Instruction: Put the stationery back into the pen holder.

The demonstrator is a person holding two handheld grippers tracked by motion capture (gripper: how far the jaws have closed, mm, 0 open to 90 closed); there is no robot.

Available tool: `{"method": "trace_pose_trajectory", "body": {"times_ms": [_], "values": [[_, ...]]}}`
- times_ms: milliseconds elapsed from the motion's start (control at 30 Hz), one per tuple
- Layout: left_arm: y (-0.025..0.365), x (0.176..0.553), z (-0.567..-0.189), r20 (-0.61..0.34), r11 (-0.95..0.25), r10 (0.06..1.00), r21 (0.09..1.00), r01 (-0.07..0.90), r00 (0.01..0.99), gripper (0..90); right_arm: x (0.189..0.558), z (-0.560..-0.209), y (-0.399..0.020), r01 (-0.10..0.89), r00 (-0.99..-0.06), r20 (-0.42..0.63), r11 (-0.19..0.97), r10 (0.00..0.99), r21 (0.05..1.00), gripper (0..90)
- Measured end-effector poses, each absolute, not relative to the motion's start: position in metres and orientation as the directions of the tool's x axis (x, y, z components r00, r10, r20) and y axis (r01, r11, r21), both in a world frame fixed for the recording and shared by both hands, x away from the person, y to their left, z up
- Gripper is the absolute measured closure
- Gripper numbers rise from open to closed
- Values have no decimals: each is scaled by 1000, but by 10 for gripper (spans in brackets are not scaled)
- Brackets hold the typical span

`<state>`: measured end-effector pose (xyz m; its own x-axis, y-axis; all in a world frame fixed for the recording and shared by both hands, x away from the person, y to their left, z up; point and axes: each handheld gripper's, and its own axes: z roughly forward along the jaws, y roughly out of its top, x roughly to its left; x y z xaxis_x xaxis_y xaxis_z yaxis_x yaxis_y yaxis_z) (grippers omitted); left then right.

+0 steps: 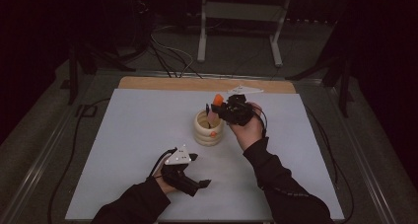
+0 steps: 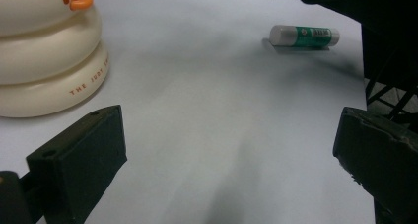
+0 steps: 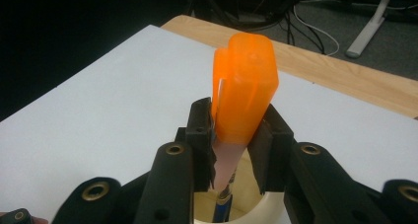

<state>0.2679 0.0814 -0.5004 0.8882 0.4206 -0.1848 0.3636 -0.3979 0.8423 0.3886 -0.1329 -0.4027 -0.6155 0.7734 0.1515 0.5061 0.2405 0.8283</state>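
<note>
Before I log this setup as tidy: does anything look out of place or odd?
One thing: a glue stick lies on its side alone on the white table, apart from the cream holder, where the right hand-held gripper grips an orange-capped tool. Nothing looks spilled or damaged.

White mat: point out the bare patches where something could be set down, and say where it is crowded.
The white mat is bare across its left half, from the cream ringed holder to the left edge, and along the far strip by the wooden edge. A glue stick lies apart. It is crowded at the holder, where the right gripper grips an orange-capped item.
</note>
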Motion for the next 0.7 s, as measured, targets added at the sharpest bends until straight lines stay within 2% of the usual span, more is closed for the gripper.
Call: {"method": "trace_pose_trajectory", "body": {"times_ms": [700], "values": [[81,268,-500,-187,-399,421,840,367,887,3,399,-421,-116,554,-610,148,286,778,781,718]]}}
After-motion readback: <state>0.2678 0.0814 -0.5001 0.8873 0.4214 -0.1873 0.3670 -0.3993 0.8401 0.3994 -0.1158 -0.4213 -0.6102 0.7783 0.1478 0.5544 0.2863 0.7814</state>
